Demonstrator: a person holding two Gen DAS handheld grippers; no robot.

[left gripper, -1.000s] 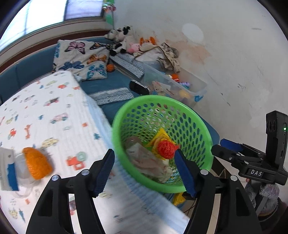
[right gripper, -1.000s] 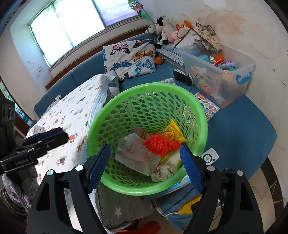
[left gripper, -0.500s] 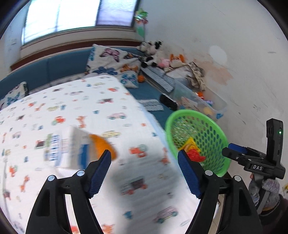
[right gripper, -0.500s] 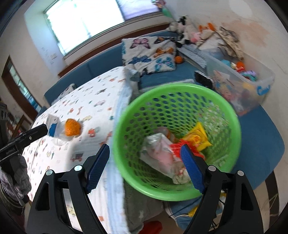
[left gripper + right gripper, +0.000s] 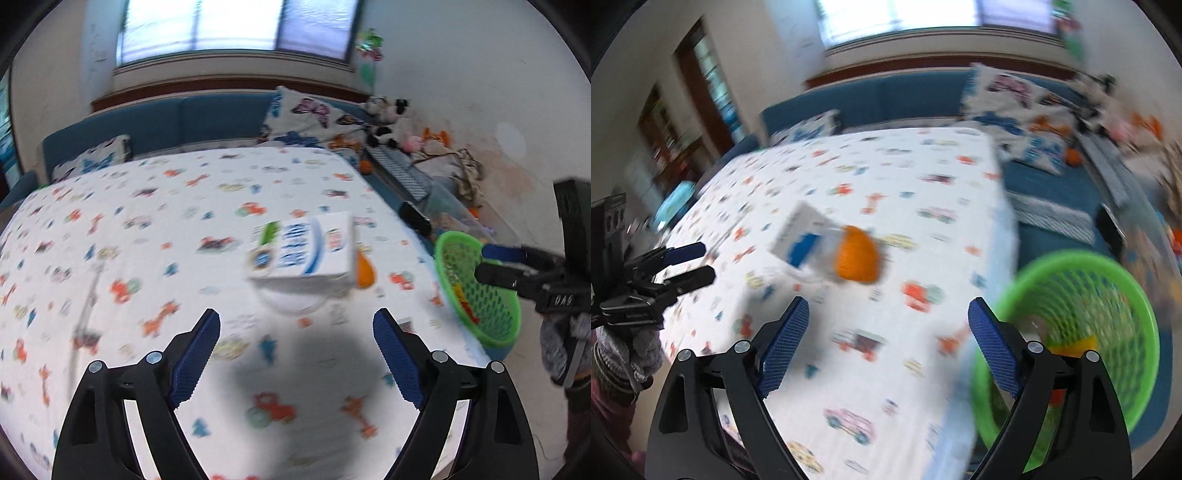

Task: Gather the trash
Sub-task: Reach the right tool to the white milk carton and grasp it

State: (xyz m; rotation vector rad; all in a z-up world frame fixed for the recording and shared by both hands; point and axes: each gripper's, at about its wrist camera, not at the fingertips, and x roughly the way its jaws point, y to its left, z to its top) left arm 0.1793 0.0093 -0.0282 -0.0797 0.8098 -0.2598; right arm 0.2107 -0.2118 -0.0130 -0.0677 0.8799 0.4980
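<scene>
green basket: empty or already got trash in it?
Not empty. The green basket beside the bed holds yellow and red scraps; blur hides what they are.

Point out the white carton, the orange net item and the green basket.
white carton [image 5: 301, 251], left wrist view, on its printed top face.
orange net item [image 5: 857, 254], right wrist view, middle of the orange mesh.
green basket [image 5: 1071, 262], right wrist view, on the far rim.

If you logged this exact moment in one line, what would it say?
left hand-held gripper: open, empty | right hand-held gripper: open, empty | carton, orange item: on table | basket: beside table
</scene>
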